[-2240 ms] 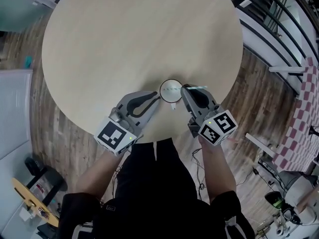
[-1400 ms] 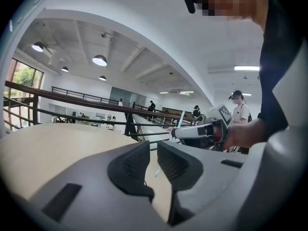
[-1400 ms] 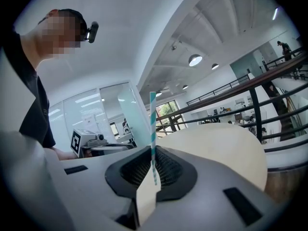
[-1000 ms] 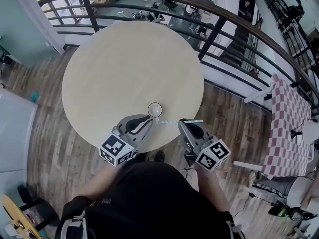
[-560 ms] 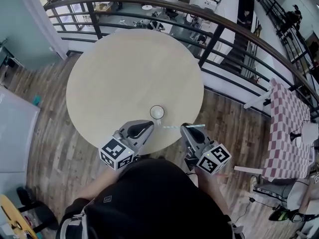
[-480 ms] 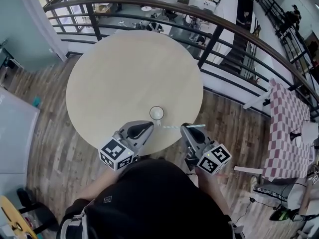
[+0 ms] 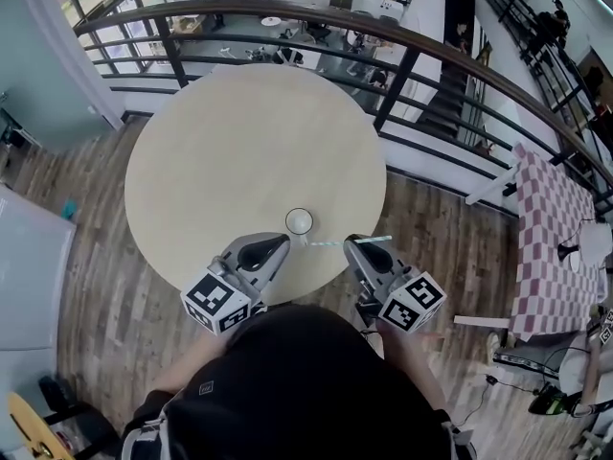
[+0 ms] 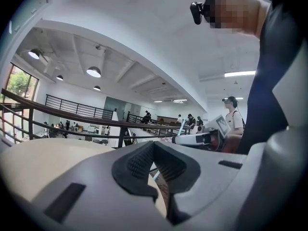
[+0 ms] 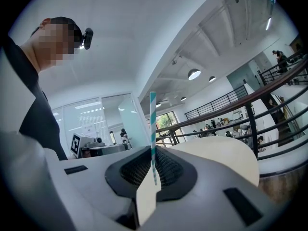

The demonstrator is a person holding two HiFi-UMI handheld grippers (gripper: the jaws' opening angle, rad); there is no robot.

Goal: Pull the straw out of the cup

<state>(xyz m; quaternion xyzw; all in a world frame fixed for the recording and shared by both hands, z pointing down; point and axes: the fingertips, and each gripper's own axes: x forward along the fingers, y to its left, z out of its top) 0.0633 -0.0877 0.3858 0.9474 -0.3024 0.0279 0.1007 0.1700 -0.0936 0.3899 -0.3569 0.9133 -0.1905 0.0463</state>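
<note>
A white cup stands upright and alone on the round pale table, near its front edge. The teal-and-white striped straw is clear of the cup and lies level in the air to its right, with my right gripper shut on it. In the right gripper view the straw sticks up from between the pads of that gripper. My left gripper hovers just in front of the cup, a little apart from it. Its jaws meet at the tips with nothing between them.
A dark metal railing curves round the table's far side, with a lower floor beyond it. Wooden floor surrounds the table. A checked tablecloth is at the right. The person's body fills the bottom of the head view.
The left gripper has lifted a little and come away from the cup. The right gripper with the straw has hardly moved. The head view has shifted slightly.
</note>
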